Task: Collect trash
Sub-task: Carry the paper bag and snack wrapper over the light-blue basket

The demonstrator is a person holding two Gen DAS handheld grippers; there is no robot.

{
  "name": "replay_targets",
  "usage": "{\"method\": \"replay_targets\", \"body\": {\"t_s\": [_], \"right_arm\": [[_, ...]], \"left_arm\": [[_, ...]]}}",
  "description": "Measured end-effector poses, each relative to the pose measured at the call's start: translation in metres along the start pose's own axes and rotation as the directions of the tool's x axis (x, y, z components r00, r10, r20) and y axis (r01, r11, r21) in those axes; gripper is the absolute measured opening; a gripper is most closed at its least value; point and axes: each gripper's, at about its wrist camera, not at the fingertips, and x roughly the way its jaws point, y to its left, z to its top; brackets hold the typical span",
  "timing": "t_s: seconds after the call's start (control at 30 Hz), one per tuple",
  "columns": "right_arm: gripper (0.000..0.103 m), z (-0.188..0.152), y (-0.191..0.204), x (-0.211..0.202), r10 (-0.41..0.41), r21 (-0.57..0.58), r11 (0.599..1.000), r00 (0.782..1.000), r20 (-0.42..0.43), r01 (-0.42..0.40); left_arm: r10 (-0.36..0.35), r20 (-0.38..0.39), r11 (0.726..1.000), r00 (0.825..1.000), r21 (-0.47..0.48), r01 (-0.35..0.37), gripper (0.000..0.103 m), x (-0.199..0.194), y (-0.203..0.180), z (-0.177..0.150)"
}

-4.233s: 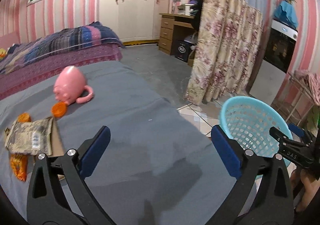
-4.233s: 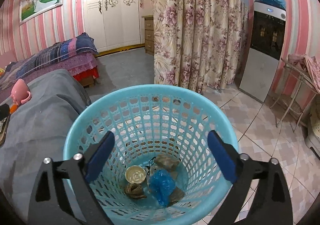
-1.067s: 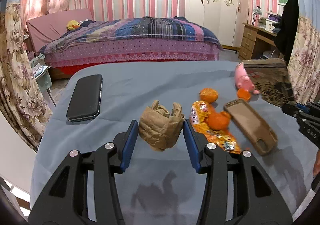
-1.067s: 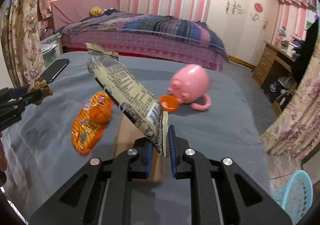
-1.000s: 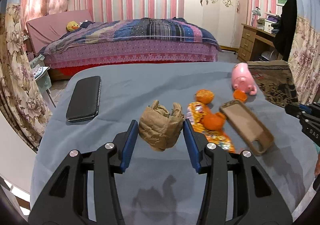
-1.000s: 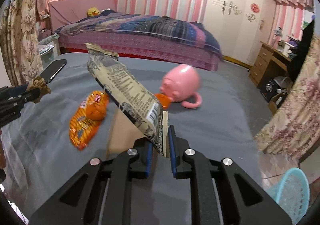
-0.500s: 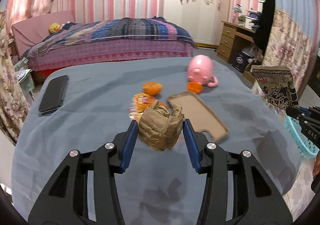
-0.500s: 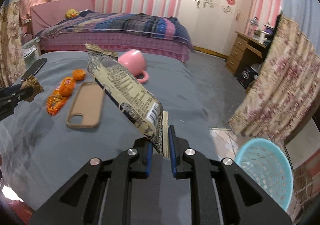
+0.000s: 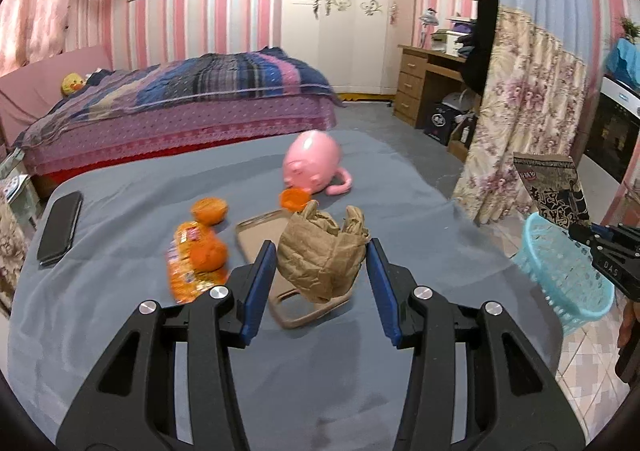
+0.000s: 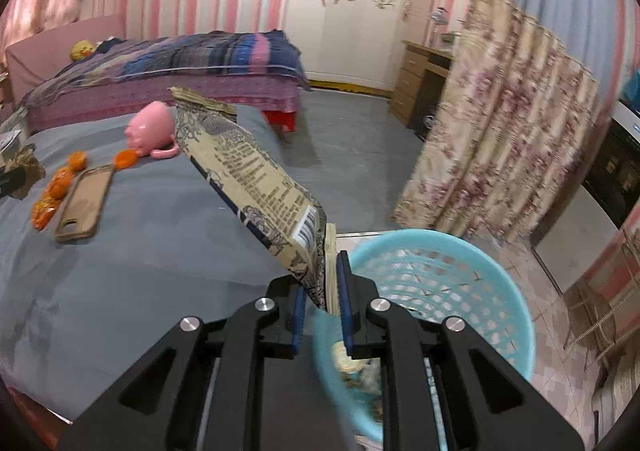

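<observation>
My left gripper [image 9: 322,265] is shut on a crumpled brown paper bag [image 9: 322,253] and holds it above the grey table [image 9: 120,219]. My right gripper [image 10: 322,283] is shut on a beige printed snack wrapper [image 10: 248,175] and holds it beside the near rim of the light blue mesh basket [image 10: 460,275], which has trash at its bottom. The wrapper [image 9: 554,187] and basket [image 9: 560,271] also show at the right of the left wrist view. An orange snack packet [image 9: 192,267] lies on the table.
On the table lie a brown phone case [image 9: 264,235], a pink pig mug [image 9: 314,165], oranges [image 9: 209,209], an orange lid [image 9: 294,198] and a black phone [image 9: 60,227]. A floral curtain [image 10: 500,139] hangs behind the basket. A bed [image 9: 180,103] stands beyond.
Both grippers have swung right, away from the table's middle, carrying their trash. The basket has come close under the right gripper; it was far off half a second ago.
</observation>
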Motion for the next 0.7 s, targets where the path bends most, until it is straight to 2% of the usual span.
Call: {"method": "replay_targets", "body": {"t_s": [0.2,0.5,0.7], "right_arm": [[0.015,-0.009,-0.035,-0.002,-0.045,0.047,0.998,0.999,0.0,0.045],[0.015,-0.026,-0.079,-0.008,-0.106,0.1,0.989,0.994,-0.013,0.107],[0.015,-0.037,-0.102,-0.009,-0.144,0.148,0.978,0.989,-0.029,0.146]], "left_arm": [[-0.029,0.008,0.998,1.0,0.049,0.029,0.045,0.004,-0.036,0.003],[-0.113,-0.004,0.988,0.994,0.107,0.112,0.045,0.02,-0.089,0.005],[-0.211,-0.052,0.97,0.976,0.111,0.215,0.045,0.046,-0.135,0.004]]}}
